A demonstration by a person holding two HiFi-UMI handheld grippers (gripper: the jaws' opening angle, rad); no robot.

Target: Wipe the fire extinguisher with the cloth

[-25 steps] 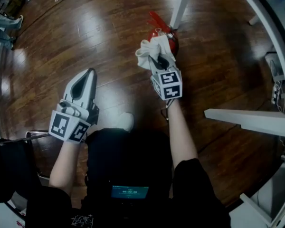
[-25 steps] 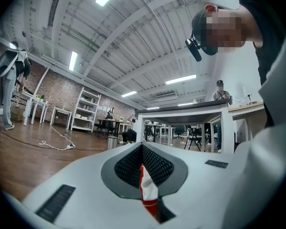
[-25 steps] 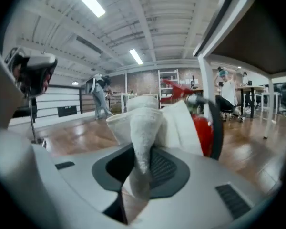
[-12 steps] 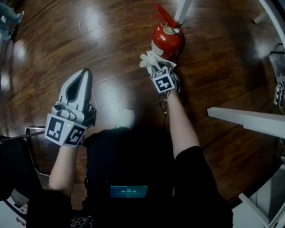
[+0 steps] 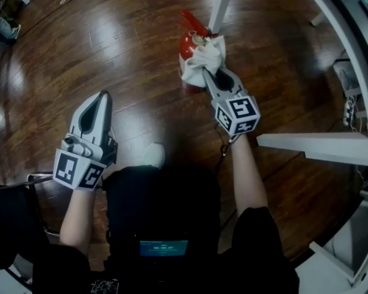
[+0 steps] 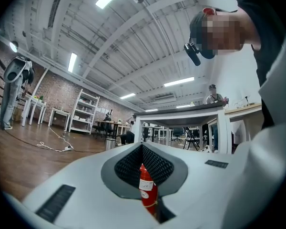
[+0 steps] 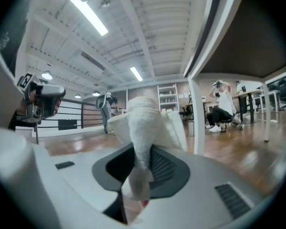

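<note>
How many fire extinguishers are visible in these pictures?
1. The red fire extinguisher stands on the wooden floor beside a white table leg, partly covered by the cloth in the right gripper.

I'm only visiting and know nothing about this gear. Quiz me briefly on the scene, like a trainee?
1. True or false: the left hand-held gripper holds the white cloth.
2. The cloth lies against: A) a chair, B) the red fire extinguisher, C) a shelf?
3. Fill in: the right hand-held gripper is shut on the ____.
Key: 1 false; 2 B; 3 cloth.
</note>
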